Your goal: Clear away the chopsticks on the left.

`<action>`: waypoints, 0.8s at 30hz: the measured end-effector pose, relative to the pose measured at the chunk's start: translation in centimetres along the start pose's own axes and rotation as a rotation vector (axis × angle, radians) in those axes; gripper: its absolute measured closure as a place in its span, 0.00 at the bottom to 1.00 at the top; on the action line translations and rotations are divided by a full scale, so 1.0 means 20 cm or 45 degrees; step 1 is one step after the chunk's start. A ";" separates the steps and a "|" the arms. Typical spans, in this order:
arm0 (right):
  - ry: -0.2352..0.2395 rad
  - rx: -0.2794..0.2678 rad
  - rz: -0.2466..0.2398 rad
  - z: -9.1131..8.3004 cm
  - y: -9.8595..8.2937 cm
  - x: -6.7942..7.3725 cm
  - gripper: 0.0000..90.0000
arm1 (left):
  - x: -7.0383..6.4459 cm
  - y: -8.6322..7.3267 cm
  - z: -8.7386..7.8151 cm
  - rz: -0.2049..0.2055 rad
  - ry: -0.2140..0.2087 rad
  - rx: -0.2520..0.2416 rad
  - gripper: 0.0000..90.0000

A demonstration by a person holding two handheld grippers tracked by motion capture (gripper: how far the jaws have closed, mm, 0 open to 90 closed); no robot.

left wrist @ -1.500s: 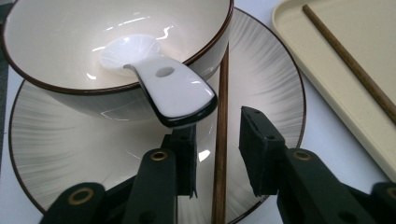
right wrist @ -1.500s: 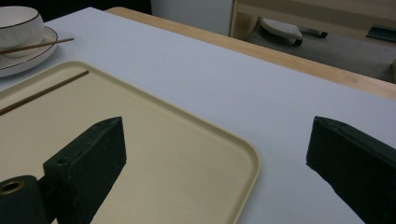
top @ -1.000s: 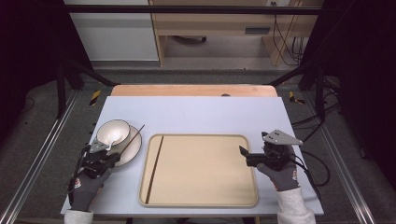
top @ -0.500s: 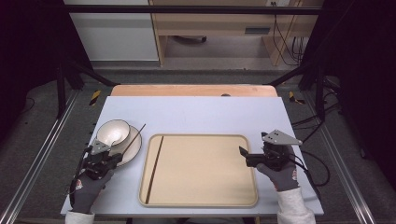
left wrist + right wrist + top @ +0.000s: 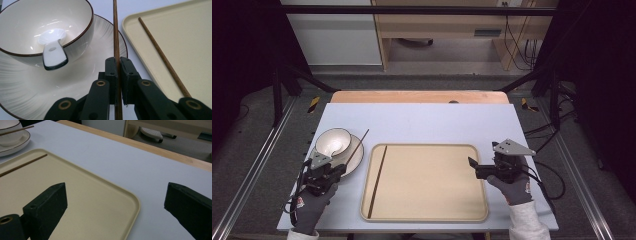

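1. The left gripper had its two black jaws closed on a brown wooden chopstick, which ran between them and on over the plate's rim.
2. In the high view the left gripper sat just left of the beige tray, held by a gloved left hand.
3. The right gripper stood with its jaws wide apart and nothing between them, poised over the tray's right edge.
4. Seen from above, the right gripper was held by a gloved right hand at that edge.
5. A second chopstick lay inside the tray along its left side.
6. Left of the tray, a white plate carried a dark-rimmed bowl, with a white spoon resting in the bowl.
7. Everything rested on a pale blue-grey table.
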State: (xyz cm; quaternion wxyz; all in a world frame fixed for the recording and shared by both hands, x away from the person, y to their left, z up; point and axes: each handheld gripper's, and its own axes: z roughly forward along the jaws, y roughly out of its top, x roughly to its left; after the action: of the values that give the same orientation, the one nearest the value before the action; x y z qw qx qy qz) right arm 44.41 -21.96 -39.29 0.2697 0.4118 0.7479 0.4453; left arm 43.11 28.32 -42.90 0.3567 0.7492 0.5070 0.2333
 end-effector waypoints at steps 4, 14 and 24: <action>0.000 -0.003 -0.001 0.00 0.00 0.00 0.05 | -0.03 0.00 0.00 -0.010 0.011 -0.017 0.94; -0.002 -0.001 -0.006 0.00 0.00 0.00 0.05 | -0.15 0.01 -0.02 -0.024 0.031 -0.063 0.94; -0.008 -0.012 -0.004 -0.01 0.00 0.00 0.05 | -0.27 0.01 -0.02 -0.018 0.040 -0.092 0.94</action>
State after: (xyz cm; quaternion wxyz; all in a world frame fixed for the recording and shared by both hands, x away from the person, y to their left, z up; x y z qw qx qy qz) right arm 44.23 -22.06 -39.15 0.2745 0.4107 0.7456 0.4473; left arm 40.84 23.32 -42.50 0.3771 0.7286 0.5090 0.2606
